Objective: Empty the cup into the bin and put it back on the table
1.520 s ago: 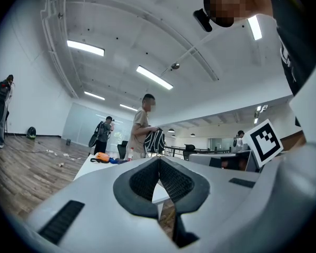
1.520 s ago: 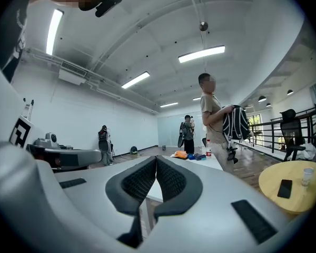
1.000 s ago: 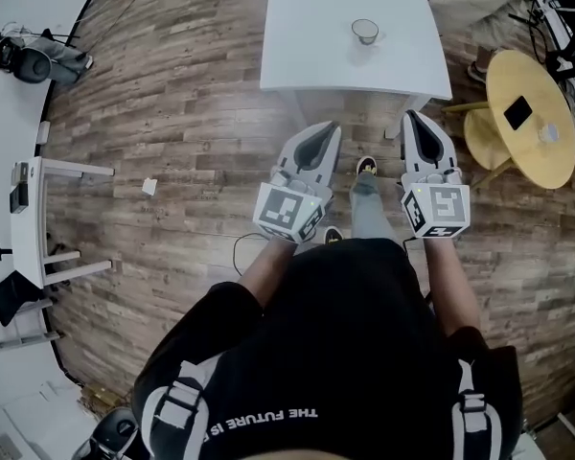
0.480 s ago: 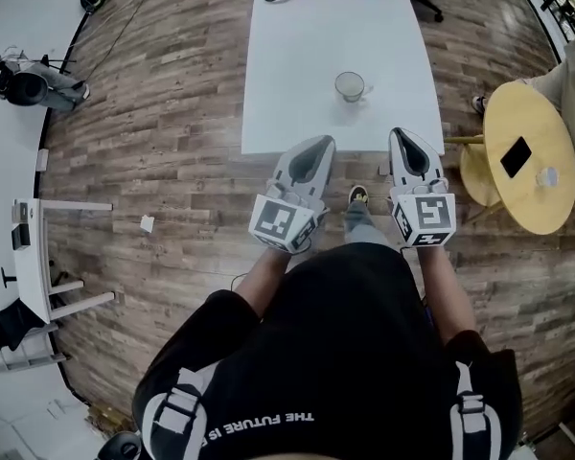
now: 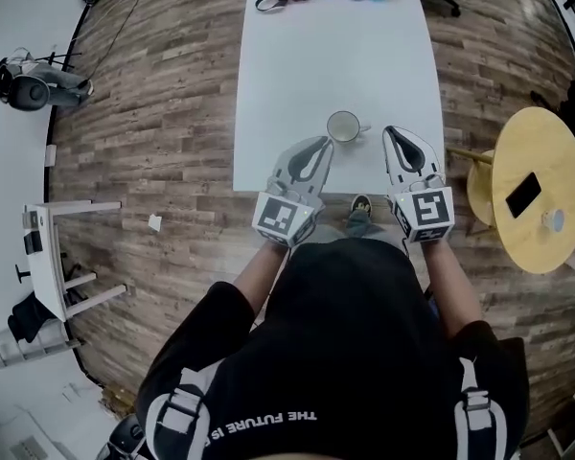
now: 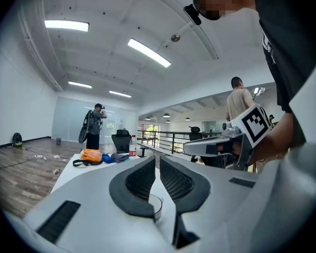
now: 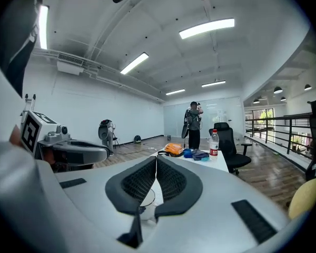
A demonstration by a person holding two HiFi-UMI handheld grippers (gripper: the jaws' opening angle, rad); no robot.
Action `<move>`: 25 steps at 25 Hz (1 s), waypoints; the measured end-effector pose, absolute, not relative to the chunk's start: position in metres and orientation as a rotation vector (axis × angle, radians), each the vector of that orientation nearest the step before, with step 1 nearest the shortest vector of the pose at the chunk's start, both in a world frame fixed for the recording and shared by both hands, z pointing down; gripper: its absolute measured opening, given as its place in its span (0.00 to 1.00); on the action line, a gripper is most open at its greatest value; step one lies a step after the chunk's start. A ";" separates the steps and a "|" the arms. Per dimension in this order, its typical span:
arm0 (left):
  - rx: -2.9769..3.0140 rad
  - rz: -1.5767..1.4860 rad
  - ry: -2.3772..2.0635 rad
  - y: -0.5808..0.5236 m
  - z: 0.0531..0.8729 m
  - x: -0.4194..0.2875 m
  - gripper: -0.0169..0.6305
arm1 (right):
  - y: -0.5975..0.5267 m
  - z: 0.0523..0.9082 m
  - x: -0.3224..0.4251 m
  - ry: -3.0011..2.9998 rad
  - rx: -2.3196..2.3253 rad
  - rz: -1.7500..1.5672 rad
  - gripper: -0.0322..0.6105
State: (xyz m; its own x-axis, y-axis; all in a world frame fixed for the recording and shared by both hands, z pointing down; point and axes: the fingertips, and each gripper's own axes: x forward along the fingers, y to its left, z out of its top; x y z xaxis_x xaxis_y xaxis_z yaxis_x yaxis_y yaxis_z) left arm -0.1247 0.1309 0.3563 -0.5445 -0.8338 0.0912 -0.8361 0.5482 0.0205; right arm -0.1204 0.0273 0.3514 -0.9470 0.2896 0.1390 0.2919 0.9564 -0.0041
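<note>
One cup [image 5: 344,126] stands on one table [image 5: 307,65] near closed left gripper [image 5: 323,145], right gripper [image 5: 391,133].

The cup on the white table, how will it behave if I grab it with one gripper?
The cup looks like clear glass, so it is probably stiff, slippery and breakable. It stands upright, so a gentle push should slide it rather than tip it.

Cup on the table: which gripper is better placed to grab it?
Probably right: the handle of the cup points toward the right gripper. The left gripper is slightly nearer but faces the handleless side.
</note>
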 end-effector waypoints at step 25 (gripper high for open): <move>1.734 0.320 -2.158 0.096 0.549 -0.181 0.65 | 0.027 0.535 -0.176 -2.516 -0.463 -0.195 0.32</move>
State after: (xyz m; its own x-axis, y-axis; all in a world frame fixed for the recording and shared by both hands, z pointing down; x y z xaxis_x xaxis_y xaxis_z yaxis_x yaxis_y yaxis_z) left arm -0.1812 0.0960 0.5488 -0.1878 -0.8937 0.4074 -0.9735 0.2244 0.0435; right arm -0.1759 0.0270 0.5351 -0.7789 0.2837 0.5592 0.3666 0.9295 0.0391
